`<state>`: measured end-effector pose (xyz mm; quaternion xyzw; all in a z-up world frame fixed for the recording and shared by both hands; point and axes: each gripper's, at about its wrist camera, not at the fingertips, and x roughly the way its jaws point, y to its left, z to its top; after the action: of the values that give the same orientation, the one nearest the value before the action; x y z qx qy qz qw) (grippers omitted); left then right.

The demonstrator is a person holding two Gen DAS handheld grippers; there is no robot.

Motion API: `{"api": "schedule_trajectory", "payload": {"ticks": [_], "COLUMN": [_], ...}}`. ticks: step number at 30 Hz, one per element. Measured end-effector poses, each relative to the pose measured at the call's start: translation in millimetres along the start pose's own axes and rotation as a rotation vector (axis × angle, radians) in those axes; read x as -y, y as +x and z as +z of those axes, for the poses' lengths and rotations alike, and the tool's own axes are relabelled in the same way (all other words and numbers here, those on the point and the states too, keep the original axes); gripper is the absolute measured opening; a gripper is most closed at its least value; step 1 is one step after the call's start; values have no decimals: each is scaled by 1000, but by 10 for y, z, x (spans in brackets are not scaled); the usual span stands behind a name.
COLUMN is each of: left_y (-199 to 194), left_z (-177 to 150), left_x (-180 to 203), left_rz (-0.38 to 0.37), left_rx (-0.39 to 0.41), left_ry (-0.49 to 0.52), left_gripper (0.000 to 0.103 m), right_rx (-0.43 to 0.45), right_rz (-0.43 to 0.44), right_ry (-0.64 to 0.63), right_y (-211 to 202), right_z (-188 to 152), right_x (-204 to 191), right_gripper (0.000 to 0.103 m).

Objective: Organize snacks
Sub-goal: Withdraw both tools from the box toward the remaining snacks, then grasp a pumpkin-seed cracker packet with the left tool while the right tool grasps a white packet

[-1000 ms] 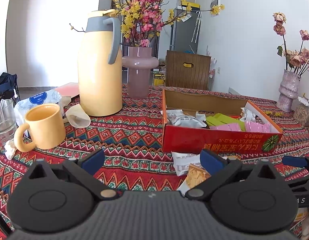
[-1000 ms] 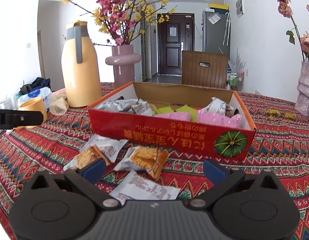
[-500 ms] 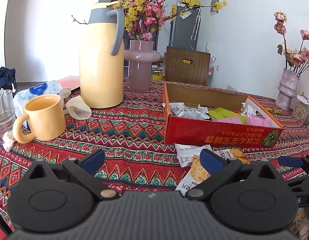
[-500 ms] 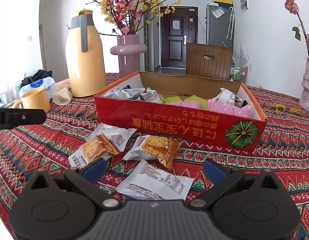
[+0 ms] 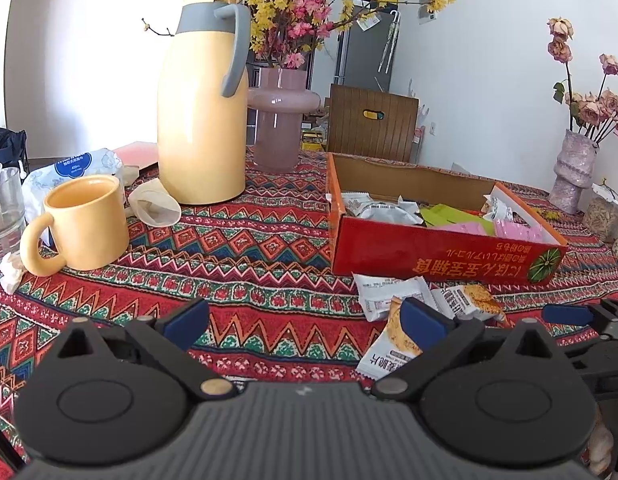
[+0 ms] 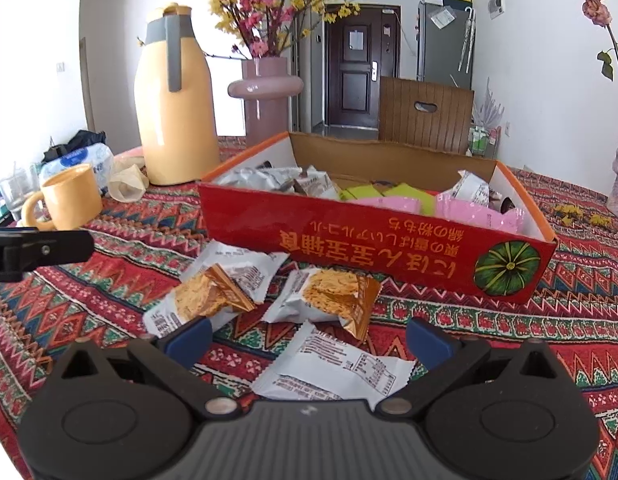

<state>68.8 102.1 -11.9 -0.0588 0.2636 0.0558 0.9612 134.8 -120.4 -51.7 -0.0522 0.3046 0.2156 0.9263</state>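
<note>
A red cardboard box [image 6: 373, 240] [image 5: 437, 248] holds several wrapped snacks in silver, green and pink. In front of it several snack packets lie loose on the patterned tablecloth: two with orange biscuit pictures [image 6: 207, 298] [image 6: 333, 292] and a white one [image 6: 337, 368] closest to me. My right gripper [image 6: 309, 338] hovers open just above that white packet, nothing between its fingers. My left gripper [image 5: 305, 320] is open over bare cloth, left of a packet [image 5: 393, 344] that lies by its right finger. The right gripper's fingertip [image 5: 565, 314] shows at the left view's right edge.
A yellow thermos jug [image 5: 203, 108], a yellow mug [image 5: 83, 224], a pink vase with flowers [image 5: 279, 120], a glass [image 5: 3, 204] and a wet-wipe pack [image 5: 75, 168] stand left of the box. Another vase [image 5: 575, 172] stands far right. A wooden chair back [image 6: 425, 110] is behind the table.
Both grippers have drawn back and risen a little from the box, so more loose packets show in front of it. Both stay open.
</note>
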Motion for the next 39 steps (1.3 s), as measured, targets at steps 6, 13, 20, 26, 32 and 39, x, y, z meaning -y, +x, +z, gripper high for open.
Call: {"api": "schedule_trajectory", "payload": {"ticks": [6, 13, 20, 26, 32, 39], "left_y": [18, 59, 76, 40, 4, -10], "left_z": [-35, -63, -80, -82, -84, -83], "left_x": [-69, -88, -98, -81, -46, -1], "left_rz": [5, -2, -4, -8, -10, -8], "left_rx": [-11, -22, -29, -23, -20, -20], "left_ry": [-16, -23, -28, -26, -21, -12], "left_gripper": [103, 103, 103, 103, 103, 103], "right_rx": [-41, -69, -89, -101, -85, -50], "right_rz": [-30, -57, -63, -26, -2, 14], "right_ry": [15, -5, -8, 4, 7, 8], "right_y": [143, 216, 222, 239, 199, 114], "right_z": [-59, -109, -170, -169, -186, -224], "right_x": [44, 49, 93, 121, 146, 200], "right_gripper": [103, 103, 103, 101, 91, 66]}}
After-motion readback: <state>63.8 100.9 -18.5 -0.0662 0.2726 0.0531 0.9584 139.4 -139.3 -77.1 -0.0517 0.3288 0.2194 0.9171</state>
